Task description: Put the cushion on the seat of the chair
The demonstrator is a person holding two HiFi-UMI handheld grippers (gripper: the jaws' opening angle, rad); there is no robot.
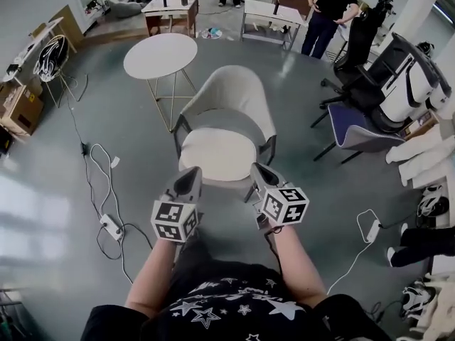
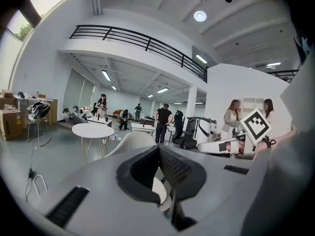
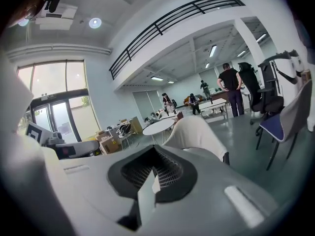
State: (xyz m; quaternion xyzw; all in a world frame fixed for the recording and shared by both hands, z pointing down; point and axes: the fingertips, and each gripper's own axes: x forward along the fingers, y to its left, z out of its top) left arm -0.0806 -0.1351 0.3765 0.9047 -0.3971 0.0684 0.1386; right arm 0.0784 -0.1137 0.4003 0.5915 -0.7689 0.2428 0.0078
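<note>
open hall with a grey floor (image 1: 57, 212); cables (image 1: 96, 169) trail across it at left. a white round table (image 1: 160, 54) stands behind the chair (image 1: 238, 98). the grey chair faces the person, and the pale cushion (image 1: 217, 155) lies flat on its seat. both forearms reach forward side by side. the left gripper (image 1: 189, 180) and right gripper (image 1: 259, 170) point toward the seat's front edge, jaws closed together, holding nothing.

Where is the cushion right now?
In the head view, the cushion lies on the seat of the grey chair at centre, its near edge between the left gripper and the right gripper.
</note>
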